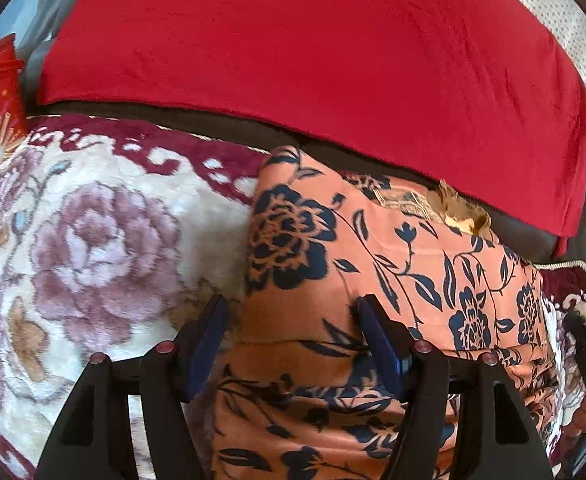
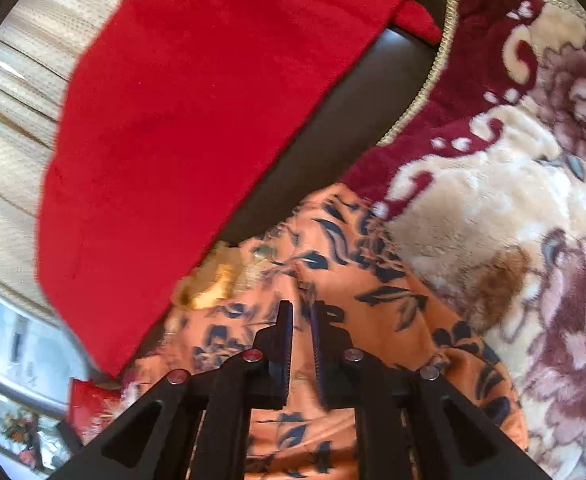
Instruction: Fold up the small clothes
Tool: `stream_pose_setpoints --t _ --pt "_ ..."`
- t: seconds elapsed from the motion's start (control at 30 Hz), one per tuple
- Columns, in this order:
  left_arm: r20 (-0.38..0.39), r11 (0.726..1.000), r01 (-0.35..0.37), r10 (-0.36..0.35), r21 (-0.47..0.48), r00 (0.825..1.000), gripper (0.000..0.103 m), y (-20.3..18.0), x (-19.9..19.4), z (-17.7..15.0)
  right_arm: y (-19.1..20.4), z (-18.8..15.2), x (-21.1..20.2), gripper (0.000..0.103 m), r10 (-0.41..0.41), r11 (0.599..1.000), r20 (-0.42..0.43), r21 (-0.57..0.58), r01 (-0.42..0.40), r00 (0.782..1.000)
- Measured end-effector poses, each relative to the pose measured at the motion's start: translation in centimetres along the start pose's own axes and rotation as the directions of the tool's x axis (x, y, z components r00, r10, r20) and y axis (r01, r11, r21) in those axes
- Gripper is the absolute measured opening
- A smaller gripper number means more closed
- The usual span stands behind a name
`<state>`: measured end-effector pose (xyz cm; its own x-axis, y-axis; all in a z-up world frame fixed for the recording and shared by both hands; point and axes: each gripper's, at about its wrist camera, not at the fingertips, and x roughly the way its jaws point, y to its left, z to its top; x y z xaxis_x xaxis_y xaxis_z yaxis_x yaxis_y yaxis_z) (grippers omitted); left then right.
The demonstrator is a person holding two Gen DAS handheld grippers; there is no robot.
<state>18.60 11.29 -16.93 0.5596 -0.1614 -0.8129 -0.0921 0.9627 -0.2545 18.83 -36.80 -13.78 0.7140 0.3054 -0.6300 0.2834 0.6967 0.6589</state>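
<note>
Left wrist view: the left claw (image 1: 293, 320) stands open, straddling the left edge of the orange floral garment (image 1: 373, 248), which lies on the plush floral blanket (image 1: 93, 240). Right claw (image 2: 301, 312) is nearly closed, apparently pinching a fold of that garment beneath it. Carry the pinched edge over smoothly, keeping layers aligned. No containers show.
</note>
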Motion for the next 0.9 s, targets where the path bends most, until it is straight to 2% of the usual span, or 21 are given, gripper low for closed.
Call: stream_pose_setpoints --t 0.07,0.13,0.2,0.23,0.27,0.33,0.4,0.47,0.53,0.6,0.67,0.7,0.73,0.77,0.83,0.9 --pt "-0.019 1.0 -0.011 0.012 0.026 1.0 0.073 -0.8 0.8 -0.2 1.0 0.2 -0.4 0.012 0.066 0.996 0.009 -0.057 -0.066 0.998" --pt "-0.042 0.995 -0.044 0.048 0.084 0.998 0.079 -1.9 1.8 -0.7 2.8 -0.5 0.5 0.012 0.075 0.989 -0.023 -0.126 -0.077 0.997" --pt "-0.04 0.985 -0.093 0.1 0.148 0.994 0.08 -3.0 2.3 -1.2 3.6 -1.1 2.0 0.012 0.066 0.986 -0.07 -0.151 -0.076 0.995" --pt "-0.038 0.98 -0.106 0.114 0.169 0.993 0.081 -3.3 2.5 -1.4 3.9 -1.5 3.4 0.012 0.048 0.985 -0.117 -0.161 -0.067 0.992" --pt "-0.037 0.977 -0.111 0.119 0.181 0.992 0.081 -3.4 2.4 -1.4 4.0 -2.0 5.3 0.012 -0.005 0.982 -0.187 -0.187 -0.031 0.982" --pt "-0.039 0.98 -0.098 0.106 0.171 0.994 0.081 -3.2 2.2 -1.3 3.7 -2.9 7.8 0.013 -0.106 0.974 -0.272 -0.223 0.045 0.956" --pt "-0.008 0.986 -0.076 0.078 0.146 0.997 0.081 -2.8 1.3 -1.0 3.7 -3.0 7.5 0.011 -0.098 0.973 -0.235 -0.227 0.044 0.967" --pt "0.045 0.991 -0.04 0.034 0.128 0.998 0.081 -2.7 -0.1 -0.6 4.3 -2.6 6.7 0.013 -0.075 0.974 -0.239 -0.224 0.02 0.968" --pt "0.059 0.991 -0.025 0.017 0.131 0.998 0.082 -2.8 -0.4 -0.5 4.9 -2.6 5.5 0.013 -0.013 0.973 -0.197 -0.228 -0.033 0.98" --pt "0.043 0.989 -0.039 0.033 0.142 0.999 0.084 -3.0 0.3 -0.6 5.7 -2.7 5.0 0.013 0.015 0.965 -0.166 -0.254 -0.058 0.986" --pt "-0.007 0.984 -0.068 0.071 0.165 0.997 0.085 -3.4 1.9 -0.8 6.1 -3.2 5.8 0.013 0.013 0.962 -0.201 -0.264 -0.067 0.98" --pt "-0.04 0.976 -0.096 0.105 0.195 0.994 0.086 -3.7 3.0 -1.1 6.2 -3.7 6.6 0.013 -0.018 0.962 -0.235 -0.27 -0.048 0.972" --pt "-0.037 0.969 -0.12 0.131 0.216 0.991 0.088 -3.9 3.4 -1.3 6.0 -4.1 7.5 0.013 -0.046 0.96 -0.268 -0.277 -0.031 0.962" --pt "-0.018 0.967 -0.13 0.138 0.219 0.99 0.089 -4.0 3.2 -1.4 5.7 -4.5 8.3 0.014 -0.064 0.959 -0.286 -0.283 -0.02 0.956" --pt "-0.019 0.967 -0.127 0.134 0.221 0.991 0.089 -4.1 2.7 -1.2 5.7 -4.4 8.3 0.014 -0.06 0.959 -0.263 -0.281 -0.017 0.963" --pt "0.009 0.974 -0.098 0.098 0.206 0.995 0.088 -4.0 1.9 -0.8 6.2 -3.7 8.1 0.015 -0.041 0.964 -0.27 -0.264 -0.033 0.962"
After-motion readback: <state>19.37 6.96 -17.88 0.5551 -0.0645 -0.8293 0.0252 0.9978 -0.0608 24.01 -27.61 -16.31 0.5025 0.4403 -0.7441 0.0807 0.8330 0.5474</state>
